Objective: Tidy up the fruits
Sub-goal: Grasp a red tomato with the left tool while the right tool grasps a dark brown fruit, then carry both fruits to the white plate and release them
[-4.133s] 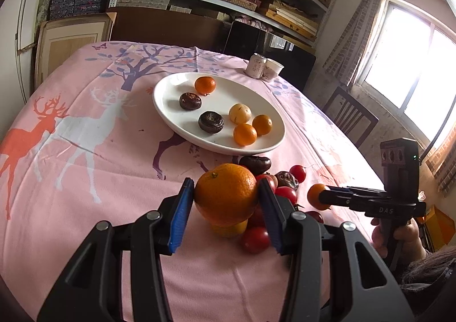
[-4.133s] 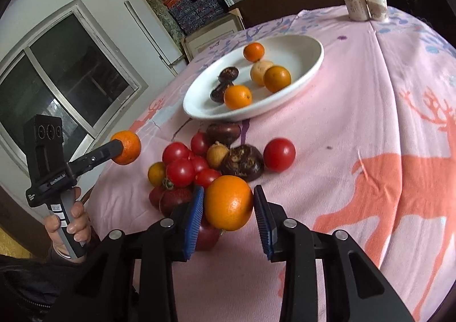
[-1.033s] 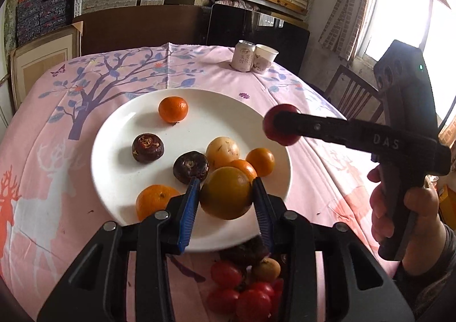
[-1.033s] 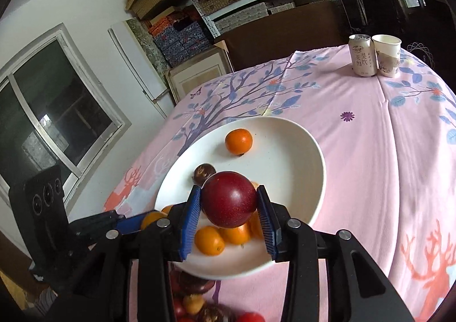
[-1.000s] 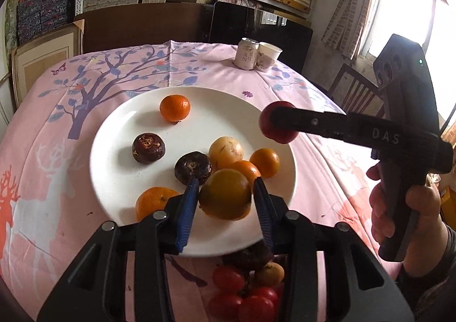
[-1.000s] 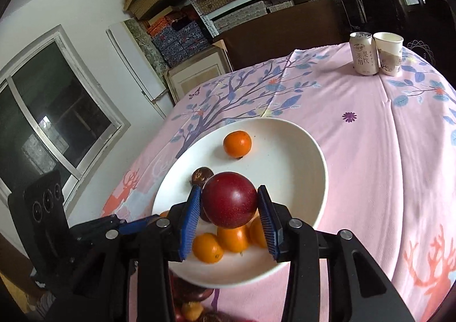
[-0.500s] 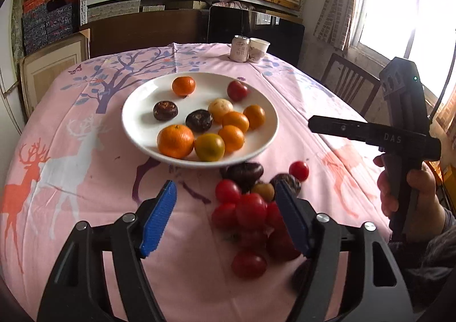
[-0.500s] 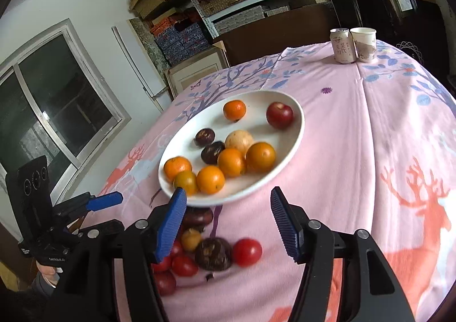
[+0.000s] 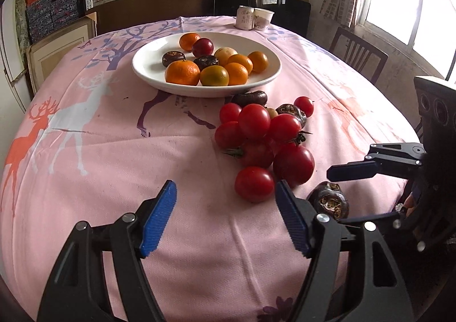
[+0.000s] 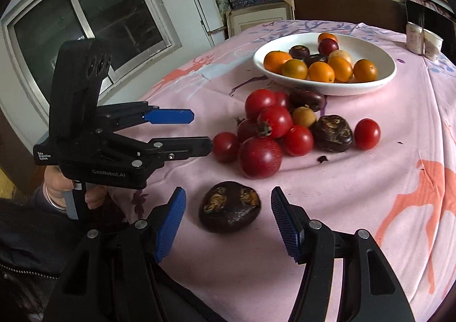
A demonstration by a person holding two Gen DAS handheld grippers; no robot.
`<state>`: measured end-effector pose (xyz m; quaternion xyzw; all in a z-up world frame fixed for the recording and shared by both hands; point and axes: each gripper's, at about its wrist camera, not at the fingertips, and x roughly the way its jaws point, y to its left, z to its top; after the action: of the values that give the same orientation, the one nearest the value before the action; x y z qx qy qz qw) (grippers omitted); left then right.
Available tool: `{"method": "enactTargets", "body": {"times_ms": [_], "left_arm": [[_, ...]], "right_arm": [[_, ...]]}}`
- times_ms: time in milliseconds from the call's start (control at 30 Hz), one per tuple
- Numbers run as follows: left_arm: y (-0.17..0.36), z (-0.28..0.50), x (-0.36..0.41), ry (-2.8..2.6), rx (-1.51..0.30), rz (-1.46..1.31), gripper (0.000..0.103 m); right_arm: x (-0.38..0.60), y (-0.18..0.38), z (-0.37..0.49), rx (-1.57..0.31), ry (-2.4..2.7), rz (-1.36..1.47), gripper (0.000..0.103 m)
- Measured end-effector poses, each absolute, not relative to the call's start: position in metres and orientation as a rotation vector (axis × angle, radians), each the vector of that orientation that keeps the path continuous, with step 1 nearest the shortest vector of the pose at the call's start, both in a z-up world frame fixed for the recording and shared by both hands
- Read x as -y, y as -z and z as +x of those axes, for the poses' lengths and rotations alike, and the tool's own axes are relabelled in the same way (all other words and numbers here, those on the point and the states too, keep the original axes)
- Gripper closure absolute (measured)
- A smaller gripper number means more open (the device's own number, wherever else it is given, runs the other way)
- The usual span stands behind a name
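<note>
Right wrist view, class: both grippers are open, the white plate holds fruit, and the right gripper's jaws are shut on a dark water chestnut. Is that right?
Not quite. The right gripper has its jaws open around the dark water chestnut, which lies on the tablecloth between them, ungripped, as the right wrist view shows. The rest holds: the left gripper is open and the white plate holds fruit.

The left gripper [image 9: 223, 218] is spread wide and empty, pointing toward twelve o'clock. The right gripper [image 10: 228, 218] is likewise wide apart, holding nothing, and enters the left wrist view from three o'clock.
</note>
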<state>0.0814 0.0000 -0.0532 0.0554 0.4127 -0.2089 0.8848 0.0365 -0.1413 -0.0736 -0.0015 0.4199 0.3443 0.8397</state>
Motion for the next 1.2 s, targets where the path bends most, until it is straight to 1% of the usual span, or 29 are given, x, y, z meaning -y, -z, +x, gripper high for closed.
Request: {"method": "enactTargets", "body": {"times_ms": [33,67,100,367,400,433,467,500,533,600,667,767,800,900,967,1000,1200], "left_arm": [[0.053,0.080,0.001,0.435,-0.858,0.121,0.033],[0.054,0.078,0.002,0.436,-0.857,0.126,0.033],[0.055,0.077,0.004,0.438,-0.859,0.133,0.033],[0.061,0.077,0.035,0.442,-0.819,0.214,0.033],[0.063,0.080,0.036,0.439,-0.820,0.215,0.031],[0.064,0.081,0.036,0.442,-0.819,0.203,0.032],[0.063,0.082,0.036,0.450,-0.817,0.194,0.036],[0.062,0.081,0.035,0.469,-0.818,0.189,0.050],[0.062,0.080,0.036,0.491,-0.819,0.187,0.061],[0.065,0.078,0.036,0.493,-0.824,0.212,0.065],[0.072,0.080,0.032,0.498,-0.833,0.211,0.065],[0.075,0.087,0.020,0.503,-0.842,0.130,0.064],[0.075,0.090,0.019,0.482,-0.843,0.128,0.060],[0.075,0.094,0.018,0.469,-0.842,0.119,0.059],[0.074,0.090,0.021,0.486,-0.830,0.133,0.071],[0.072,0.088,0.023,0.492,-0.820,0.140,0.072],[0.053,0.074,0.019,0.530,-0.769,0.096,0.073]], "right_arm": [[0.135,0.076,0.034,-0.889,-0.727,-0.031,0.040],[0.130,0.078,0.032,-0.889,-0.712,-0.067,0.045],[0.127,0.080,0.030,-0.879,-0.680,-0.100,0.056],[0.172,0.063,0.023,-0.833,-0.598,0.016,0.056],[0.178,0.062,0.022,-0.834,-0.586,0.032,0.056],[0.182,0.062,0.022,-0.837,-0.576,0.045,0.056],[0.186,0.063,0.022,-0.842,-0.570,0.060,0.056],[0.190,0.064,0.021,-0.847,-0.565,0.073,0.056],[0.191,0.065,0.023,-0.852,-0.558,0.080,0.056],[0.195,0.067,0.023,-0.858,-0.553,0.098,0.056],[0.198,0.068,0.024,-0.861,-0.557,0.116,0.056],[0.197,0.069,0.024,-0.862,-0.564,0.123,0.056],[0.195,0.070,0.024,-0.863,-0.568,0.122,0.055],[0.193,0.071,0.023,-0.866,-0.576,0.118,0.055],[0.193,0.072,0.023,-0.864,-0.577,0.120,0.055],[0.195,0.072,0.023,-0.861,-0.575,0.122,0.056],[0.207,0.066,0.026,-0.839,-0.561,0.161,0.056]]}}
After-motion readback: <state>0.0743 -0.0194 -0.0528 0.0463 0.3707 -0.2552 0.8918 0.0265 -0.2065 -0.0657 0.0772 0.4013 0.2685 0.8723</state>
